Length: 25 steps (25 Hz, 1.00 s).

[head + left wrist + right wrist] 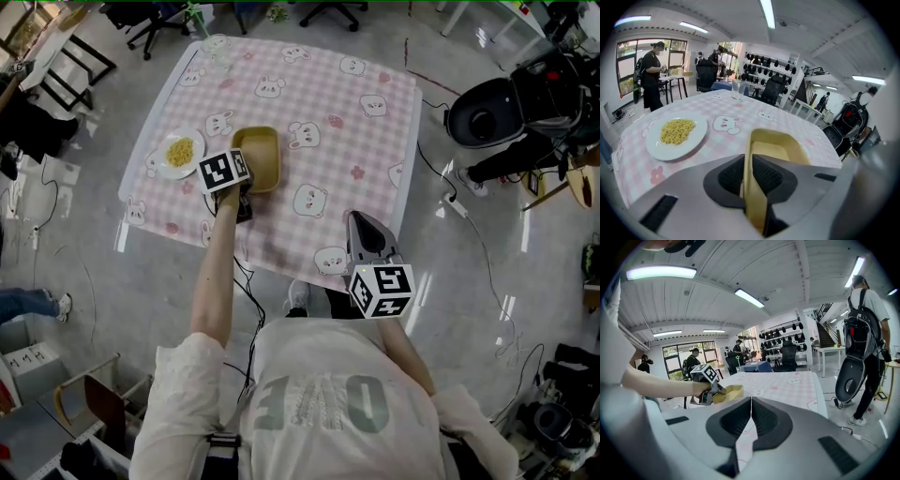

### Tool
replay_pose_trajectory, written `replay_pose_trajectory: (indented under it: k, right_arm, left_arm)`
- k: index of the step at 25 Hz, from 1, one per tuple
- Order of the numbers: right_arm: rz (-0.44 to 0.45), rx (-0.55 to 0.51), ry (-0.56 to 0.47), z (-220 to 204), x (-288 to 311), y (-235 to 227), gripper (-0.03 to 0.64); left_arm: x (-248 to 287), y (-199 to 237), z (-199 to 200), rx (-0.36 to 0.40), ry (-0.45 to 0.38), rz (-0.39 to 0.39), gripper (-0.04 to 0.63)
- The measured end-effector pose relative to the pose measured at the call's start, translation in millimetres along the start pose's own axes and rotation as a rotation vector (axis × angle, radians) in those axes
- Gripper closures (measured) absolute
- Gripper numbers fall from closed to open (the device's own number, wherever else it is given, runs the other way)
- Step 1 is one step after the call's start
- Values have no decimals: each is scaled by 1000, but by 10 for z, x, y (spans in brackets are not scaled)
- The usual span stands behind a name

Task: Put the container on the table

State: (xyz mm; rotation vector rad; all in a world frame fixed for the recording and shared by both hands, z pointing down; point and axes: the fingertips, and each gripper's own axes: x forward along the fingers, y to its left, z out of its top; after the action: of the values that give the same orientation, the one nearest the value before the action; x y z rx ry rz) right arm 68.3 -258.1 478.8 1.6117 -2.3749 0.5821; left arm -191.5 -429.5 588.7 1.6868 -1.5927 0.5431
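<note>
Head view: left gripper pinches smooth rectangular yellow container.

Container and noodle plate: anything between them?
Nothing stands there. In the left gripper view only bare pink checked tablecloth with a bunny print separates the plate from the container.

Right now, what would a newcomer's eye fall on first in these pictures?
The pink bunny-print tablecloth dominates the head view. On its left half, the left gripper has its fingers shut on the wall of a yellow container, with a white plate of yellow food just left of it. The right gripper hangs shut and empty off the tablecloth's near edge.
</note>
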Motion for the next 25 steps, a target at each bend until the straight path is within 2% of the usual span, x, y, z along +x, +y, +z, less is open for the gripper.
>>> replay_pose_trajectory:
  k: [2,5,11,15,20,23,25]
  right_arm:
    - [4,-2,-2,5,3,1,588]
    - [14,-5,-3,13,2,9,588]
    - [37,-18,-10,44,-5,73,588]
    - [51,-30,-22,91,24,111,588]
    - [81,-57,-50,208,36,227,588]
    - [102,-70,-74,299,98,309,588]
    - [118,-75,-91,366,158,349,588]
  left_arm:
    - [-6,-20,18,-10,-14,-13,558]
    - [-24,-62,45,-23,-32,-31,478]
    - [-90,-77,85,-11,-49,-29,466]
    - [-187,-129,344,-9,-106,-37,465]
    - [-542,-243,860,33,-241,-28,465]
    - [-911,-350,1208,127,-378,-14,478]
    - [-1173,-398,1431,199,-488,14,526]
